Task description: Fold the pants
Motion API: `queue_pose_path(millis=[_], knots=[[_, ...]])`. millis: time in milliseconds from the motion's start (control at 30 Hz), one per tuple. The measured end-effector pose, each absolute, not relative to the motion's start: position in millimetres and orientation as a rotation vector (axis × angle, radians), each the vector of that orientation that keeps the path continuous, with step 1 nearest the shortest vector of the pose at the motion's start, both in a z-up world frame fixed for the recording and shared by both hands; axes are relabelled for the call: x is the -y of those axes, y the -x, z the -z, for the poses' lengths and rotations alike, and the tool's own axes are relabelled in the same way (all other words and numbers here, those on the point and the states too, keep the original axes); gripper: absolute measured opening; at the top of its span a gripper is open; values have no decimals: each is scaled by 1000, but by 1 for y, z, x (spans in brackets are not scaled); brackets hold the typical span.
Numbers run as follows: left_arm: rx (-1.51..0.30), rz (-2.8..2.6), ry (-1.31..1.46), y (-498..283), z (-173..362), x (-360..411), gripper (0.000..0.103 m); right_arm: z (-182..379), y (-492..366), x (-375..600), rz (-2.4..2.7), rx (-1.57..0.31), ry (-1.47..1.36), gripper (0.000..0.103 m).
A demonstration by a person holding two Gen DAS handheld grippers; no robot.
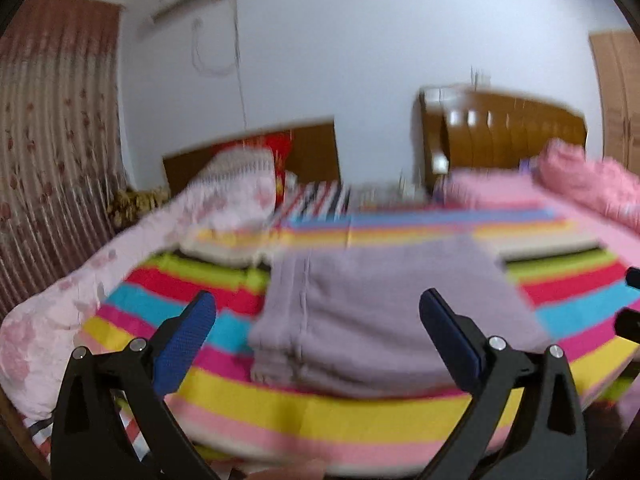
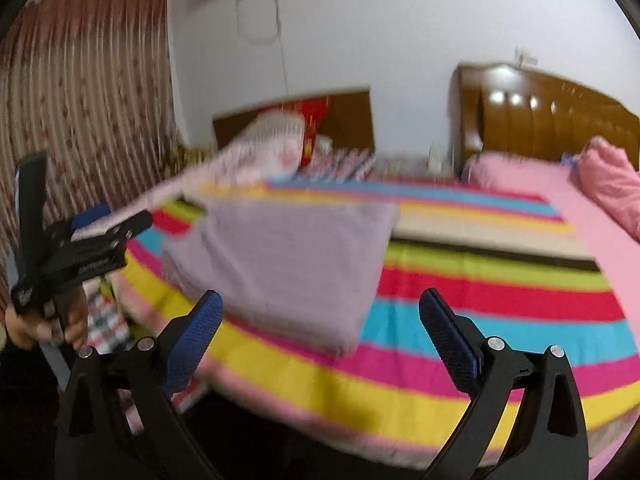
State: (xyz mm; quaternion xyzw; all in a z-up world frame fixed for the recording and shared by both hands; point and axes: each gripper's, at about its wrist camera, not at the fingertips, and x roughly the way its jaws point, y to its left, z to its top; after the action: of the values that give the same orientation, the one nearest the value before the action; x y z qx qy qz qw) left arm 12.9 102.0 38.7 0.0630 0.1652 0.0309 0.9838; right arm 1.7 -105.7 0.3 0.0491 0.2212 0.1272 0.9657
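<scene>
Two claws are ours here, and both stand spread wide with nothing between their blue pads. We see the left claw (image 1: 318, 328) hanging above the near edge of the bed, its fingers (image 1: 188, 340) apart and clear of the cloth; the right wrist view also catches it from the side, held in a hand (image 2: 48, 320) at the far left. Our right claw (image 2: 320, 328) hangs likewise over the bed's near edge, its fingers (image 2: 448, 336) gaping and touching nothing. Beyond the claws lie the pants (image 1: 384, 312), a pale lilac bundle already folded into a thick rectangle, resting flat on the striped bedspread (image 1: 320, 408) near its front edge; in the right wrist view they sit to the left of our right claw. A floral pink quilt (image 1: 100, 280) is bunched along the bed's left side. Farther back we make out a second bed with pink bedding (image 1: 520, 192) and a glossy wooden headboard (image 1: 512, 132). Patterned curtains (image 1: 52, 152) hang at the left against a white wall. Both views are blurred.
</scene>
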Motion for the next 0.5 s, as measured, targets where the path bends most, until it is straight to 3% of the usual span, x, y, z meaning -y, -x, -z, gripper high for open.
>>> queue_pose_path(millis=[200,500], knots=[[-243,-51,1,2,-77,-105,102,-21,7,113,-230,-365,-180,98],[-460,-144,102,-5,-15,-97,101,27,-12,92,-168,-532,-201,98]])
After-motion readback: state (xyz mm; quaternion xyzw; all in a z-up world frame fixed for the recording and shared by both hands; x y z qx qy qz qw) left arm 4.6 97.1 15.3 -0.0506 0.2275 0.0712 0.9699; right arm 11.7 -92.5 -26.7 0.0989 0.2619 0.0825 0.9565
